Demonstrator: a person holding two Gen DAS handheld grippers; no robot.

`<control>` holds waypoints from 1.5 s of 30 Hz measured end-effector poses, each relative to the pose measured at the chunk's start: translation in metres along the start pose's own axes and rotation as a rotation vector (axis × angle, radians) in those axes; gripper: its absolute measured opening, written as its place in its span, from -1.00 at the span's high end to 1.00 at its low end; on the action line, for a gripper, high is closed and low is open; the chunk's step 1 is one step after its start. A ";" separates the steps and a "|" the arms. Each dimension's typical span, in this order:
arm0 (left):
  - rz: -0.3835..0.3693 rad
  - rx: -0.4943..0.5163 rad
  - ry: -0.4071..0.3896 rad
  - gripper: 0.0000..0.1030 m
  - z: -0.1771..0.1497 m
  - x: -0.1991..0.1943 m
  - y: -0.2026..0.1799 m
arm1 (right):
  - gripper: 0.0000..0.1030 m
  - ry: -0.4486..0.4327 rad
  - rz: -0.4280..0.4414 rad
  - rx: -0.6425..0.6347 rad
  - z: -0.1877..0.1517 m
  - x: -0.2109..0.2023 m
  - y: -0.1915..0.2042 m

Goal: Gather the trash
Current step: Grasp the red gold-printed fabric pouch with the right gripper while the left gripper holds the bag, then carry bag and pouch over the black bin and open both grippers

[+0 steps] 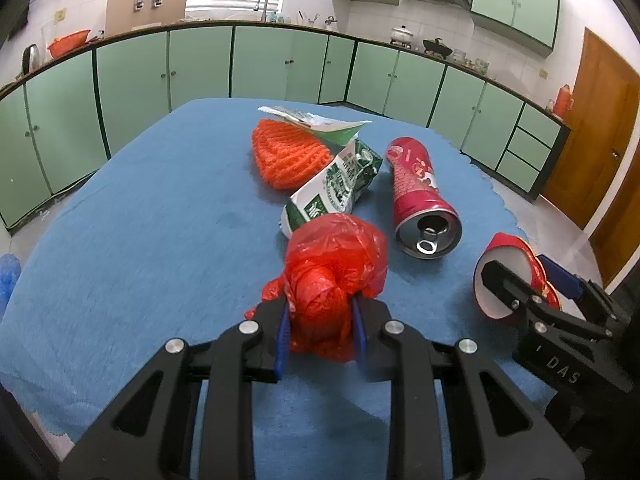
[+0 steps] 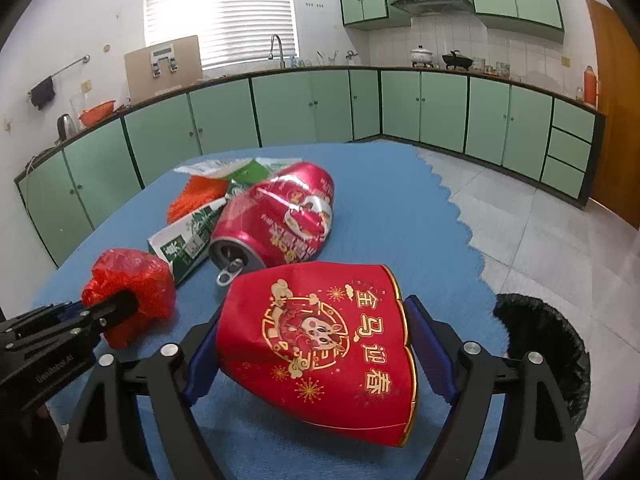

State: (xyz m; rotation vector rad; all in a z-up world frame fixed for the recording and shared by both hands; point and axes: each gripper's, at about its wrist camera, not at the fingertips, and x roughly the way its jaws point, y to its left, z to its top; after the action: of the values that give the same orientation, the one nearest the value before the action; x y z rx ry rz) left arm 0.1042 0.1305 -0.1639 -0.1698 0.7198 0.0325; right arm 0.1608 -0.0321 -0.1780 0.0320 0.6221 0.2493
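Both grippers loaded, mid-collect.
Left gripper (image 1: 320, 320) jaws clamp red bag (image 1: 336, 264); right gripper (image 2: 320, 360) jaws squeeze paper cup (image 2: 316, 344). Next, prob: carry to bin (image 2: 552, 352).

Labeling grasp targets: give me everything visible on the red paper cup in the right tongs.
The red paper cup looks like thin coated paper, red outside with gold characters, fireworks and a round cartoon emblem, a gold-edged rim and a white inside. It lies on its side, squashed somewhat flat, over the blue tablecloth. The right tongs are shut on it, blue pads pressing both sides. The dented red can lies just behind it; whether they touch is unclear.
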 end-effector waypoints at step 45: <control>-0.459 0.315 0.007 0.54 0.033 0.072 -0.300 | -0.59 -0.112 -0.402 0.264 0.020 -0.083 -0.262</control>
State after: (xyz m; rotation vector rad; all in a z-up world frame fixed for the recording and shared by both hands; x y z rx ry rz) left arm 0.2061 -0.1620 -0.1437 -0.0303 0.6698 -0.5174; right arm 0.1653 -0.3056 -0.1414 0.1724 0.5340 -0.2231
